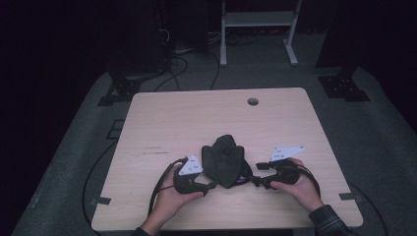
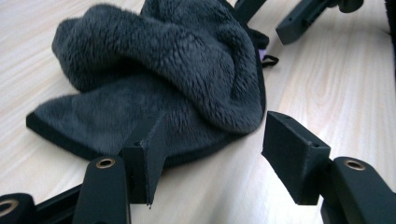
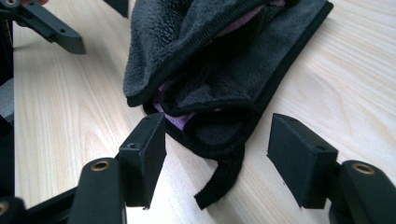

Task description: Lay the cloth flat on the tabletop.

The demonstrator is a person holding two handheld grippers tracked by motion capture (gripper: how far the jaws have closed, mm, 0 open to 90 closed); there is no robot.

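A dark grey fleece cloth [image 1: 223,160] lies bunched on the wooden table [image 1: 172,113], near its front middle. It has a black hem and some purple lining [image 3: 180,120] showing. My left gripper [image 1: 212,186] sits low at the cloth's left front, open; its pads [image 2: 289,149] stand apart over bare wood just short of the cloth [image 2: 163,60]. My right gripper [image 1: 255,181] is at the cloth's right front, also open. A narrow black strap [image 3: 222,179] of the cloth [image 3: 224,60] trails between its jaws without being pinched. Each gripper view shows the other gripper's jaws beyond the cloth.
A round cable hole [image 1: 253,102] sits near the table's far edge. Behind the table stand a white metal frame [image 1: 258,29], black stand feet [image 1: 118,91] and cables on grey floor. Bare wood surrounds the cloth on all sides.
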